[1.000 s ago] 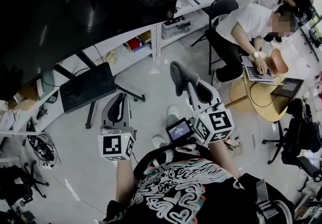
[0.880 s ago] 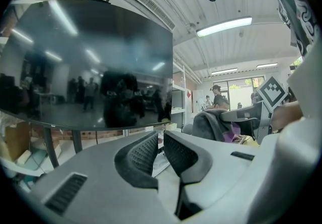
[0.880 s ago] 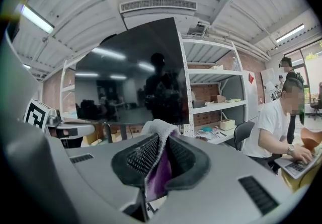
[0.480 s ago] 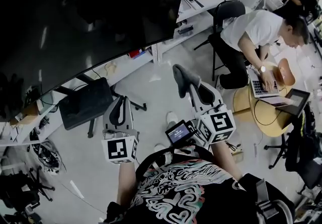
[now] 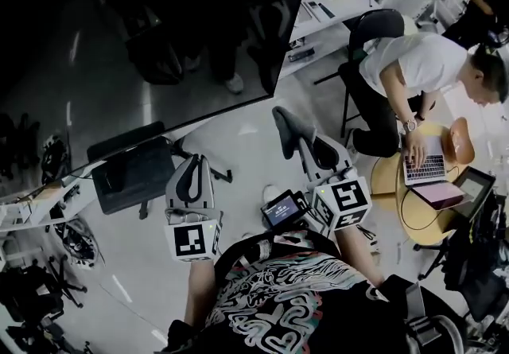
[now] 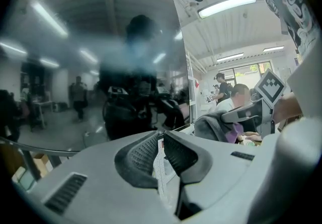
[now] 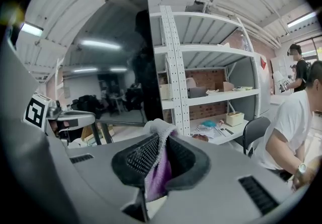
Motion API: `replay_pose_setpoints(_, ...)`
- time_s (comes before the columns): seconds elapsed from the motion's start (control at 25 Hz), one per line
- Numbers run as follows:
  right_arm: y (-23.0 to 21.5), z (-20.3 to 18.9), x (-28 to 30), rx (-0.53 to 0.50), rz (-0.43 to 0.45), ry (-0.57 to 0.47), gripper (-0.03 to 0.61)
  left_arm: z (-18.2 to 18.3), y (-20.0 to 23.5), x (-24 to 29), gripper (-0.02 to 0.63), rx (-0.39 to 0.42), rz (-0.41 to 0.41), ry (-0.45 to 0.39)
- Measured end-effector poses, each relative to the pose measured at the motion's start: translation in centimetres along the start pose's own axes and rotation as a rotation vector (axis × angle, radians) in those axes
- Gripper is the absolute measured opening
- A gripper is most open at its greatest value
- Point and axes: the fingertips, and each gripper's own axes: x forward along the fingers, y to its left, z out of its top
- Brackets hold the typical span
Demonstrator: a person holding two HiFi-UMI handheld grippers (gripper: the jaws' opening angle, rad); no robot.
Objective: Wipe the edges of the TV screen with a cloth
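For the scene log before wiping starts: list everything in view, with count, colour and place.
TV screen: one, black, upper left, ahead of both grippers.
Cloth: one, grey and purple, between the right gripper's jaws.
Shelving: one unit, white, right of the screen.
Chair: one, black, by the shelving.
Seated person: one, white shirt, at right.
Laptop: one, open, on the round table at right.
Left gripper: grey, jaws together, empty.
Right gripper: grey, shut on the cloth.

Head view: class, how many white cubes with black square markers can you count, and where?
2. One white cube with black markers sits on the left gripper; the other on the right gripper, which clamps a grey cloth. None appears hidden.
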Motion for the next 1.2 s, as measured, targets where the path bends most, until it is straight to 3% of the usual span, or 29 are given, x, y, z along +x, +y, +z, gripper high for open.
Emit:
replay_pose_setpoints(0.4,-3.2,-1.4,3.9,-0.082,0.119,0.074,0.067,1.4,-1.1,4.8,0.046,0.015,0.08,0.016)
replay_pose_setpoints(1.2,0.0,1.3,8.6,-0.167,0.217,0.019,0.067,1.1,2.2,4.6,0.046,-0.035,0.165,-0.02)
